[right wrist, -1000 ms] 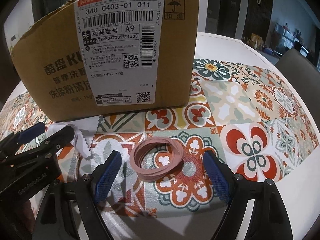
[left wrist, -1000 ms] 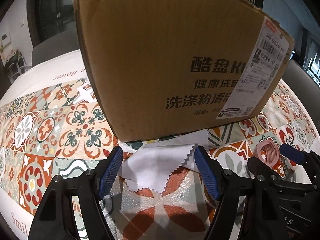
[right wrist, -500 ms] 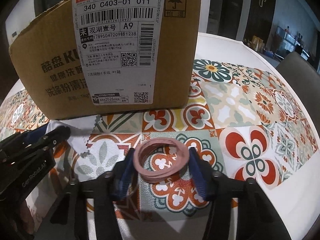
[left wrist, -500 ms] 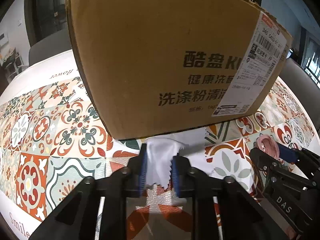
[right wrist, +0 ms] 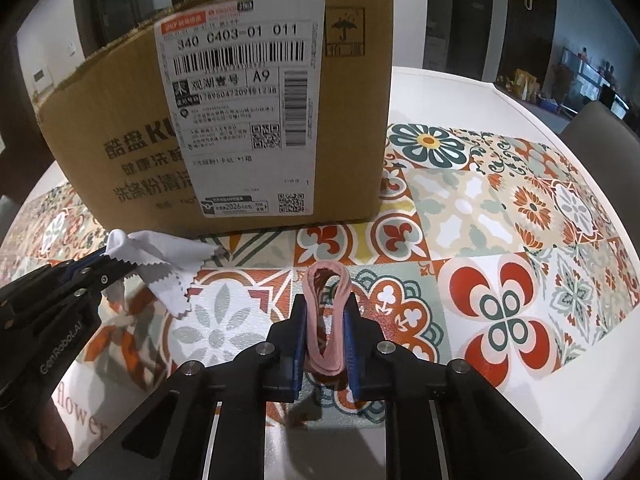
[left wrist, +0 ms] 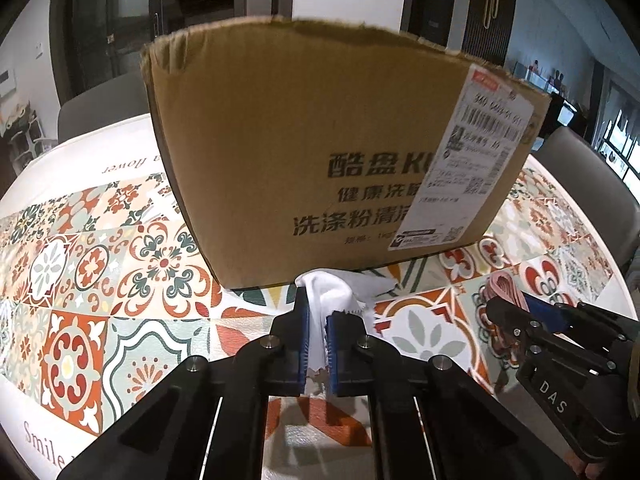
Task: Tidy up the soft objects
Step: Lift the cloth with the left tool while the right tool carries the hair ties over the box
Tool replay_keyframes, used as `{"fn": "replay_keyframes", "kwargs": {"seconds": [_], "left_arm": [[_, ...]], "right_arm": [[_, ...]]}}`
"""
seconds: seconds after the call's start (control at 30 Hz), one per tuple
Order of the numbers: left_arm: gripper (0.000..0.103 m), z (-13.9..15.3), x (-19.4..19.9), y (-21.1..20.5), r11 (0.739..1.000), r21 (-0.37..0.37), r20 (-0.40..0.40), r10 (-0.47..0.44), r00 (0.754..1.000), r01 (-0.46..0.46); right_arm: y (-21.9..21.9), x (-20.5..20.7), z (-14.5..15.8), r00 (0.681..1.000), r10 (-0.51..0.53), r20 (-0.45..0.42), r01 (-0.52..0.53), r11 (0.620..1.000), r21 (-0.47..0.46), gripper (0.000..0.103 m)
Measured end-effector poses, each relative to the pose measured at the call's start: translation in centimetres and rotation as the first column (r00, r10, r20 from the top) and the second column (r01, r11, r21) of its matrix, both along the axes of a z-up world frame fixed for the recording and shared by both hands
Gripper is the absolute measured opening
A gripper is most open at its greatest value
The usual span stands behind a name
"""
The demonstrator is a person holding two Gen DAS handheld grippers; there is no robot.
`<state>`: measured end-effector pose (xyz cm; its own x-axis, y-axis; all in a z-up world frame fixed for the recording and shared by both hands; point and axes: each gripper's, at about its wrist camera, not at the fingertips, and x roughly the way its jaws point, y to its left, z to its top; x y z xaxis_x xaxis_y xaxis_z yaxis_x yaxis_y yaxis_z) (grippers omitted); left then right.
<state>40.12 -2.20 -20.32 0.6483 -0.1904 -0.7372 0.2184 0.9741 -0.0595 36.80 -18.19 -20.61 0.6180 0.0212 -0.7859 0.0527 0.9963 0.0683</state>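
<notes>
My left gripper (left wrist: pixel 318 320) is shut on a white cloth with zigzag edges (left wrist: pixel 332 294), lifted a little above the patterned tablecloth in front of a cardboard box (left wrist: pixel 320 152). In the right wrist view the same cloth (right wrist: pixel 164 264) hangs from the left gripper (right wrist: pixel 100 266). My right gripper (right wrist: pixel 326 320) is shut on a pink elastic band (right wrist: pixel 326 312), squeezed into a narrow loop just above the table. The band (left wrist: pixel 504 292) and right gripper (left wrist: pixel 524 308) also show at the right of the left wrist view.
The tall cardboard box (right wrist: pixel 240 112) with a white shipping label stands close behind both grippers. The round table (right wrist: pixel 500 120) has a tile-patterned cloth and a white rim. Grey chairs (left wrist: pixel 592 172) stand around the far side.
Both grippers have closed, the left on the white cloth and the right on the pink band. Both objects have risen off the table and the views have pulled back from the box.
</notes>
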Motion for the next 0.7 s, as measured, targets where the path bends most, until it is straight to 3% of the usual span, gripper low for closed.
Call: {"fn": "replay_keyframes", "kwargs": {"seconds": [0.7], "left_arm": [[0.009,7.0,-4.9,0.6,0.999,-0.034,0.091,0.016,0.996,-0.013]], "right_arm": [[-0.1,-2.6,5.4,0.993,0.056,0.106,-0.059,0.998,0.025,0.018]]}}
